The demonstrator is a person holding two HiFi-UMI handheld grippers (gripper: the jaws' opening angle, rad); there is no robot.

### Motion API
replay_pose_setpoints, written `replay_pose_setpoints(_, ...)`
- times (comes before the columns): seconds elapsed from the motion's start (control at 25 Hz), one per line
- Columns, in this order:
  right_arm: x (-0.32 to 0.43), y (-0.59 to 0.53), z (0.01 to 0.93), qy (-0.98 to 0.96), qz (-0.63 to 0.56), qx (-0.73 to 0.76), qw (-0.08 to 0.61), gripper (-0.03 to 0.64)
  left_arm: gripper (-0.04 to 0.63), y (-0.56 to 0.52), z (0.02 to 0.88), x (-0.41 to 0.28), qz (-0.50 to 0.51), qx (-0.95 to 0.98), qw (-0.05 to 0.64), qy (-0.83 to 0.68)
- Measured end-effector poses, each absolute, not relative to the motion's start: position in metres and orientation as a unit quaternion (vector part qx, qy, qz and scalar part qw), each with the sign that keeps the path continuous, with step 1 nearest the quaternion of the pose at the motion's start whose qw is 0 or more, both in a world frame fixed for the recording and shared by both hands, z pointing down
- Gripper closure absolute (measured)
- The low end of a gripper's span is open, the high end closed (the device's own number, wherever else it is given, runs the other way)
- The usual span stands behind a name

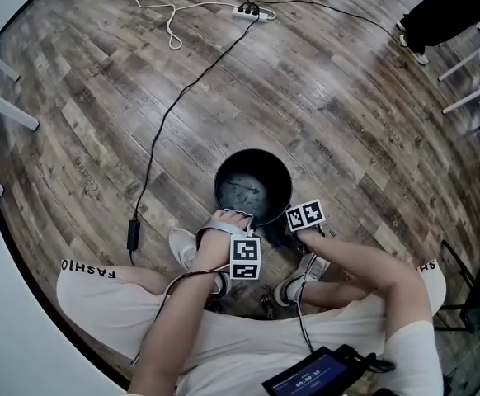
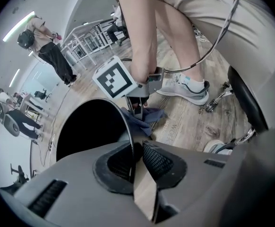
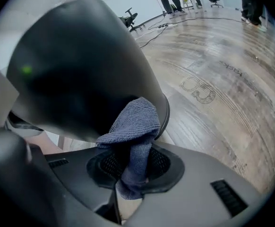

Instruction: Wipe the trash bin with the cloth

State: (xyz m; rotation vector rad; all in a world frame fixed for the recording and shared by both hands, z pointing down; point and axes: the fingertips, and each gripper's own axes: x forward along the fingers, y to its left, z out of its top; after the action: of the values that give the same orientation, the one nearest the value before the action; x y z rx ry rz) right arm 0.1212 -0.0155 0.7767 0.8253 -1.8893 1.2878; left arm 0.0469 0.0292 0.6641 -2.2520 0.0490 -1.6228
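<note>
I am working two grippers around one black trash bin [image 1: 261, 159]. On the left, my left gripper [image 2: 136, 161] is pinching the bin's rim, its jaws nearly together with the thin edge running between them. On the right, my right gripper [image 3: 130, 169] is clamping one blue-grey cloth [image 3: 136, 119], whose bunched free end is sitting just ahead of the jaws, right at the bin's outer wall.

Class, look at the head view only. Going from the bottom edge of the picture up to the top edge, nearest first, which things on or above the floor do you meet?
screen device → white shoe at the picture's left → trash bin → power strip
</note>
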Motion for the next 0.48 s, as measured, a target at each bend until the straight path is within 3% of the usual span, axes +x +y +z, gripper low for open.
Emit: replay_pose_setpoints(0.48, 0.121, -0.014, 0.863, -0.721, 0.488, 0.364, 0.333, 0.534, 0.529, 0.027, 0.664, 0.05, -0.576, -0.797, 0.182, 0.029)
